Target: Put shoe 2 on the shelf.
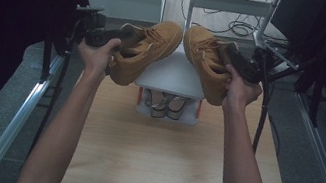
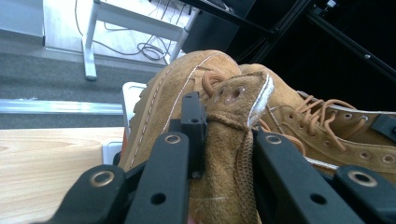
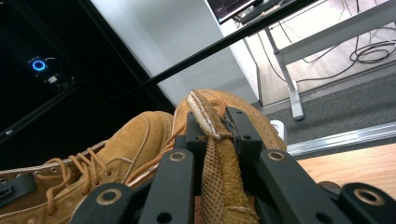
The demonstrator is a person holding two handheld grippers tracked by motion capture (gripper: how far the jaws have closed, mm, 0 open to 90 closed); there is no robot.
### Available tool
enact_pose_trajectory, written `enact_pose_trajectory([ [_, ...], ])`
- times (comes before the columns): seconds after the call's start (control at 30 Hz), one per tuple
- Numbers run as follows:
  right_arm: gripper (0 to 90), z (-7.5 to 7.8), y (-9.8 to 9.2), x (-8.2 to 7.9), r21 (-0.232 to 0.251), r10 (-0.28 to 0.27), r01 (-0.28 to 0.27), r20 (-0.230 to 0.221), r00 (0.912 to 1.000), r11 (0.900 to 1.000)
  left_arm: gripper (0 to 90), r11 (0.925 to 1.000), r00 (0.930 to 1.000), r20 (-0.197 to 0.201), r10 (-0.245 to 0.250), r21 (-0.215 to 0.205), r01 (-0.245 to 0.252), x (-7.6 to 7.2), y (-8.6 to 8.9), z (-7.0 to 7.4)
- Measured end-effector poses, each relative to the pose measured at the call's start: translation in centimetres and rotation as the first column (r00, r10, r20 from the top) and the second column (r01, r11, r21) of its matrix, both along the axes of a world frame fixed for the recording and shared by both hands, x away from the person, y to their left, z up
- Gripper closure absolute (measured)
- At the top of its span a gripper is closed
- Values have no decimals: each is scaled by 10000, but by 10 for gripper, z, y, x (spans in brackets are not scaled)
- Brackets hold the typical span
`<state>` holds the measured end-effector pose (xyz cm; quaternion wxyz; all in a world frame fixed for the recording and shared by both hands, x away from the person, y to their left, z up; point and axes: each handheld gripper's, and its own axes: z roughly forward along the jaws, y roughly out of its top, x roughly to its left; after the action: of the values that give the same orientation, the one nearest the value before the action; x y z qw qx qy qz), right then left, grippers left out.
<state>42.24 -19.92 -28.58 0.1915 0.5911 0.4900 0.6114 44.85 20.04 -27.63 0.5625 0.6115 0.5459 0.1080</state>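
Tongs clamped each boot's collar, left tongs (image 1: 127, 36) on the left boot (image 1: 145, 50), right tongs (image 1: 224, 51) on the right boot (image 1: 203, 60), so keeping both level above the white box (image 1: 174, 73) seemed wise.

A light wooden table (image 1: 163, 162) carries everything, its near half bare below the two forearms. At its far edge, below and between the left gripper (image 1: 125, 34) and the right gripper (image 1: 226, 52), sits a white box (image 1: 174, 73) whose open front shows a pair of grey shoes (image 1: 164, 104) inside. Beside the left gripper's jaws, in the left gripper view, a strip of the table top meets the box's corner (image 2: 112, 149).
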Motion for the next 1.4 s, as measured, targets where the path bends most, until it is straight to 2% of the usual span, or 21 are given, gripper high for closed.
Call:
enact_pose_trajectory([
  [0.1,803,0,7,6,88,-88,89,-41,10000,9999,797,9999,9999,-68,80,-79,-81,6,-1,0],
  [0.23,804,2,18,12,256,-118,123,-190,9997,9996,796,9983,9993,-323,167,-546,-184,11,0,-3],
  [0.37,804,5,27,14,303,-171,179,-251,9995,9994,795,9970,9990,-419,151,-757,-183,12,0,-2],
  [0.47,804,5,28,15,514,-268,287,-368,9990,9983,794,9954,9980,-613,130,-944,-187,16,0,-5],
  [0.57,802,1,27,18,816,-412,471,-722,9965,9956,792,9923,9953,-969,25,-1227,-144,22,-2,-14],
  [0.67,797,-7,24,23,854,-394,474,-931,9949,9952,783,9865,9930,-1174,-103,-1633,-91,28,-2,-19],
  [0.73,789,-8,21,25,887,-308,392,-947,9950,9953,780,9891,9925,-1203,-226,-1473,47,31,-2,-18],
  [0.83,757,-4,22,32,-49,-127,122,-1145,9933,9999,755,9901,9900,-1349,-417,-1381,229,38,-4,-19],
  [0.93,728,-3,25,41,-439,85,-140,-1232,9923,9989,731,9945,9872,-1457,-649,-906,520,45,-10,-16],
  [1.03,705,-2,26,47,-745,290,-393,-1346,9905,9964,693,9951,9838,-1540,-920,-512,851,51,-15,-12],
  [1.13,676,-1,24,51,-1028,436,-581,-1375,9895,9930,659,9937,9809,-1597,-1115,-323,1077,57,-14,-11],
  [1.23,605,-3,14,54,-892,620,-736,-1264,9900,9933,604,9934,9819,-1503,-1150,-179,1135,61,-10,-12],
  [1.33,492,-6,5,56,-306,1199,-1240,-1113,9865,9918,532,9909,9815,-1358,-1349,-149,1341,66,-1,-14],
  [1.4,484,-6,1,56,-318,1340,-1379,-1018,9857,9899,504,9876,9812,-1129,-1567,-116,1564,66,2,-13],
])
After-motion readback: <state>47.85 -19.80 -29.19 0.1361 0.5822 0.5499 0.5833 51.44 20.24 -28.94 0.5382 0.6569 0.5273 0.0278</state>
